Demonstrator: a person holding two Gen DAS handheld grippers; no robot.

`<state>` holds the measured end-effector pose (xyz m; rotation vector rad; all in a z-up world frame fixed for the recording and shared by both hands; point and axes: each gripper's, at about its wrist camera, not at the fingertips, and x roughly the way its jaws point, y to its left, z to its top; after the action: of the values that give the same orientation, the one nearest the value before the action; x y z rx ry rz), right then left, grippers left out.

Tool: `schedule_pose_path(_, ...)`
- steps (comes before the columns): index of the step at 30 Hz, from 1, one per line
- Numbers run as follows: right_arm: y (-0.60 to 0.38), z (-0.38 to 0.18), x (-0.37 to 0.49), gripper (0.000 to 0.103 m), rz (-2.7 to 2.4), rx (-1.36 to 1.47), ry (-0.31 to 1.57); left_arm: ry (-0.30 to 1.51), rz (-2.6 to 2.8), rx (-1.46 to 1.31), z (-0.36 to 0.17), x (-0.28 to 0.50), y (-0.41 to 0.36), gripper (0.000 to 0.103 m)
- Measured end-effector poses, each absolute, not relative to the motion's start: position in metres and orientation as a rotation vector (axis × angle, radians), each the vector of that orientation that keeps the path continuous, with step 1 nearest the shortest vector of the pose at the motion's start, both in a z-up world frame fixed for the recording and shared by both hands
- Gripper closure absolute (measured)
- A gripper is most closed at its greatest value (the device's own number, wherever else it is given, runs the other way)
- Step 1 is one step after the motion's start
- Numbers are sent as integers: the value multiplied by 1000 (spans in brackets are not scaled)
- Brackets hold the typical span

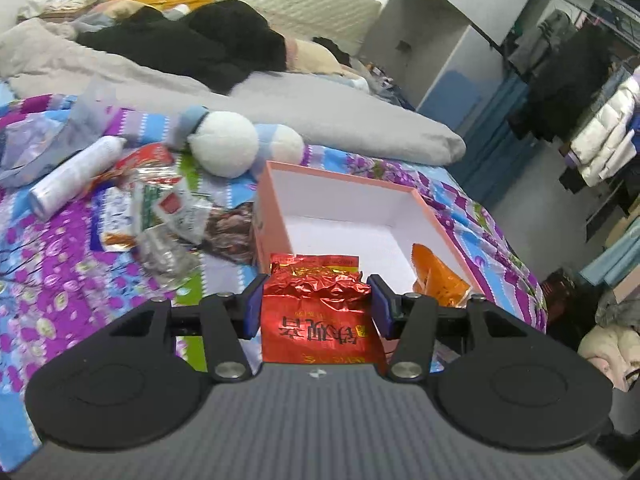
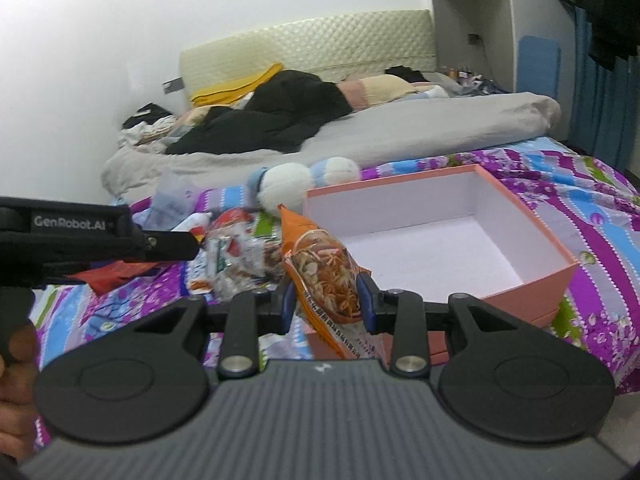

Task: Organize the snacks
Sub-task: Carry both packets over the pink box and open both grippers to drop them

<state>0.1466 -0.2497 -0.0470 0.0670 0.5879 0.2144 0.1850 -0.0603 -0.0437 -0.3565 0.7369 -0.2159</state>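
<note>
My left gripper (image 1: 316,304) is shut on a red foil snack packet (image 1: 316,320) and holds it over the near edge of the open pink box (image 1: 360,182). My right gripper (image 2: 325,300) is shut on an orange snack bag (image 2: 320,268), held upright just left of the pink box (image 2: 532,280). The orange bag also shows in the left wrist view (image 1: 438,276) at the box's near right corner. The box's white inside looks bare. The left gripper's body (image 2: 80,236) shows at the left of the right wrist view.
A pile of loose snack packets (image 1: 160,208) lies on the flowered bedsheet (image 1: 60,280) left of the box, with a white bottle (image 1: 76,176) and a plush toy (image 1: 228,148). A grey duvet (image 1: 320,104) and clothes lie behind. The bed's edge is right of the box.
</note>
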Motion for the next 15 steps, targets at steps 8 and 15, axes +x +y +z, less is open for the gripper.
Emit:
schedule_pose_path(8, -280, -54, 198, 67, 161, 69, 601, 808, -262, -329, -59, 256, -102, 45)
schedule_pose_path(15, -301, -73, 247, 67, 133, 80, 641, 874, -296, -300, -86, 315, -133, 45)
